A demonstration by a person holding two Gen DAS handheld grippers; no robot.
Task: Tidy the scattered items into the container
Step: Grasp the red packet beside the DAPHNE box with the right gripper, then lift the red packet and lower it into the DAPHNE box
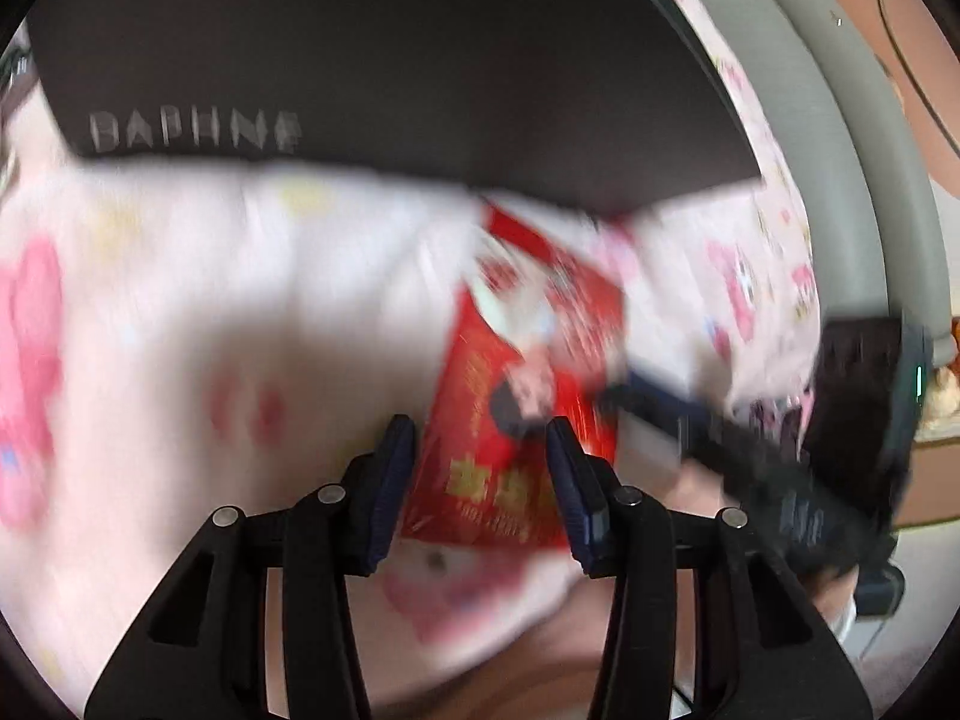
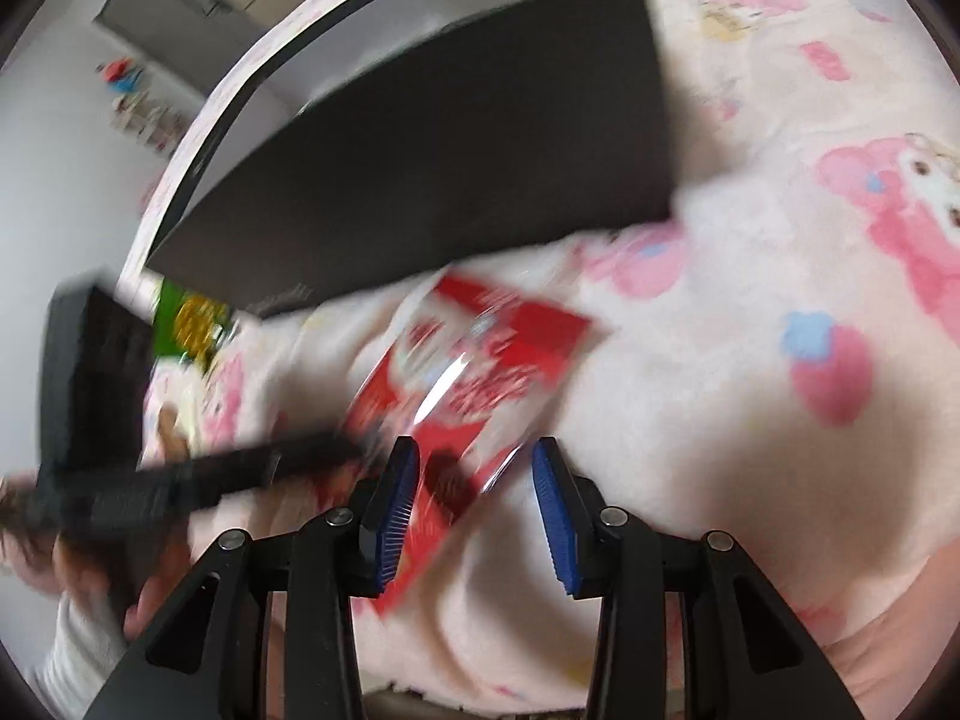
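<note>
Pink-and-white bedding [image 1: 210, 276] printed with cartoon figures covers the whole work surface, and both views are smeared by motion blur. Beyond both tools sits a dark box [image 1: 390, 60] with pale lettering on its near wall; this is the container, and its near edge rests on the bedding.

Directly ahead of the left gripper [image 1: 480, 468] lies a red snack packet [image 1: 528, 360], flat on the bedding just short of the box. The packet's near end sits between the two blue-padded fingers [image 1: 393, 480], which stand apart with gaps on either side, so the packet is not clamped.

From the right wrist camera, the right gripper [image 2: 474, 498] hovers over the same red snack packet [image 2: 480, 360]. Its fingers [image 2: 555, 510] are also spread, with the packet's shiny lower part between them and no pad pressing on it.

To the left of the right gripper, the other tool's black body crosses the view, with part of a hand [image 2: 150, 576] in a pale sleeve below it. Farther left, beside the box corner, a green and gold packet [image 2: 189, 324] lies on the bedding.
</note>
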